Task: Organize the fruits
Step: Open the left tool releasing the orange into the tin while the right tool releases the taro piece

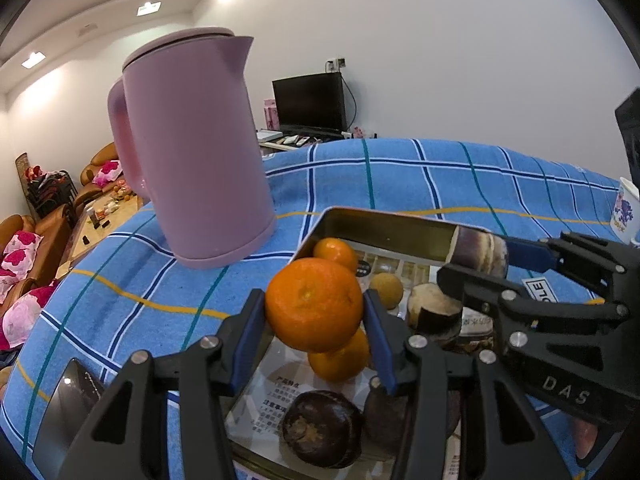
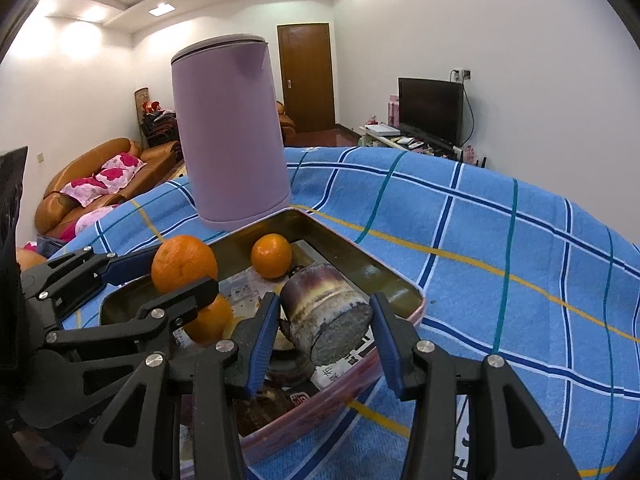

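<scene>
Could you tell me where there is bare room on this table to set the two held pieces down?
Bare blue cloth lies right of the tin tray, toward the paper cup, and behind the tray beside the pink kettle. The tray itself is crowded with oranges and dark fruit.

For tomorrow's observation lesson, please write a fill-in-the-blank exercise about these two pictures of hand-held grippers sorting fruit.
1. The left hand-held gripper grips a round ____ mandarin between its blue pads.
2. The right hand-held gripper holds a purplish-brown cut stalk piece above the shallow metal ____.
3. A tall ____ plastic kettle stands behind that container.
4. The checked tablecloth is mainly ____.

Missing words: orange; tray; pink; blue
</scene>
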